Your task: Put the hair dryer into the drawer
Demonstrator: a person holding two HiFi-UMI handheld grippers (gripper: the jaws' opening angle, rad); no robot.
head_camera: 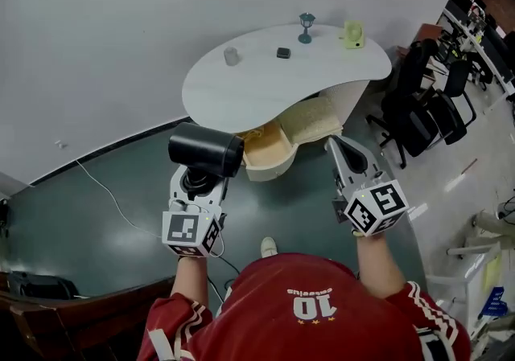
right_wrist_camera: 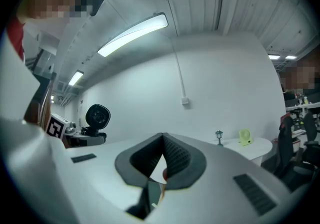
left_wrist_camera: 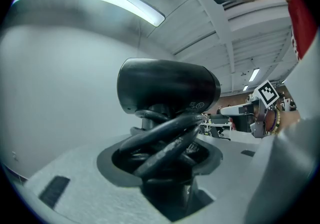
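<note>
table: a white kidney-shaped table [head_camera: 257, 90] stands at 12 o'clock from the person, against a white wall.
on the table: a small grey cup [head_camera: 232, 55] at its 10 o'clock, a small dark square item [head_camera: 283, 53] near the middle, a teal lamp figurine [head_camera: 306, 27] at 12 o'clock, and a yellow-green desk fan [head_camera: 352, 34] at 2 o'clock, all apart from one another.
drawer: a tan drawer [head_camera: 272, 166] is pulled out from under the table's near edge. The tabletop overhangs its rear part.
beside the drawer: a pale, woven-looking piece [head_camera: 310, 122] lies just to its right, at 1 o'clock. I cannot tell what it is.
other surroundings: black office chairs [head_camera: 418, 106] at 2 o'clock, a thin cable [head_camera: 105, 190] across the dark green floor at 9 o'clock, and the person's shoe [head_camera: 268, 248] at 6 o'clock, between the two hands.
hair dryer: the hair dryer [head_camera: 205, 149] is black, with a short, broad barrel lying level and pointing right toward the drawer. It is near the drawer's left corner but outside it, off the floor.
cord: its thick black cord [left_wrist_camera: 165, 143] is looped in coils around the handle below the barrel.
left gripper: the left gripper [head_camera: 199, 181] has its jaws spread wide and clamped on the handle and cord bundle, with the barrel upright above them.
right gripper: the right gripper [head_camera: 336, 146] sits at the drawer's 4 o'clock. Its jaws are closed tip to tip with nothing between them.
</note>
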